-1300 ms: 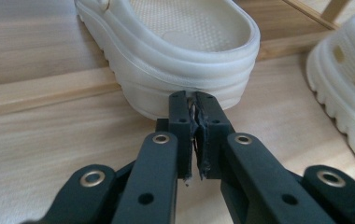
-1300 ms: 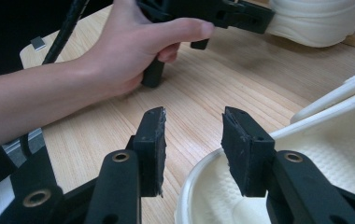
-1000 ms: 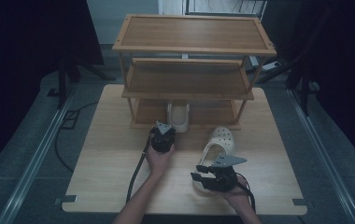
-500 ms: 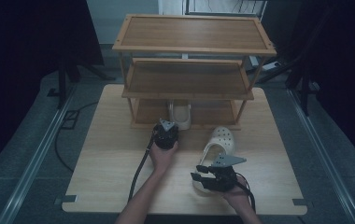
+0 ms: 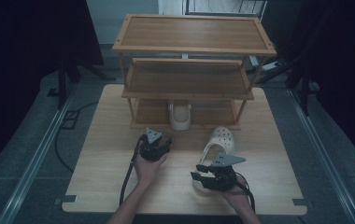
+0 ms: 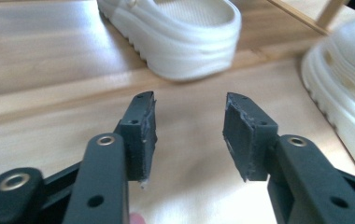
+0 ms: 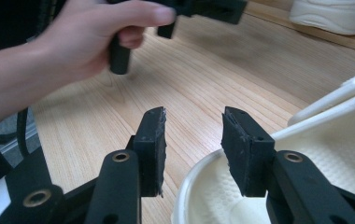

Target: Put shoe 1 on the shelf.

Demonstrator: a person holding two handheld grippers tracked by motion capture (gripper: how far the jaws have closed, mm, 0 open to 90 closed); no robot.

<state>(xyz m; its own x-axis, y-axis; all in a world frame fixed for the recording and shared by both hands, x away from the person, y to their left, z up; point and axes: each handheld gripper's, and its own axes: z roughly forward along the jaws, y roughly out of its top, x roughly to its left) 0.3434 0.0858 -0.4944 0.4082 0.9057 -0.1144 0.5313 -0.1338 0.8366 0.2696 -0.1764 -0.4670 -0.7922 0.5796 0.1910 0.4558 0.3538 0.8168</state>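
Left tongs (image 6: 189, 135) have just been opening, nothing between them, facing the shelved clog (image 6: 175, 32). Right tongs (image 7: 192, 149) gape, seemingly straddling the second clog's (image 5: 218, 144) heel rim without pressing.

Our left gripper (image 5: 154, 145) is black, with a grey three-cornered plate on top and a black cable trailing from it. Our right gripper (image 5: 213, 176) is black too, with the same grey plate and cable. Up close, each gripper has two black arms with brass-ringed holes and small plain holes, ending in dark grey rectangular pads with chipped, worn edges. Our forearms are bare, with no sleeves in sight, and our hands wear no gloves.
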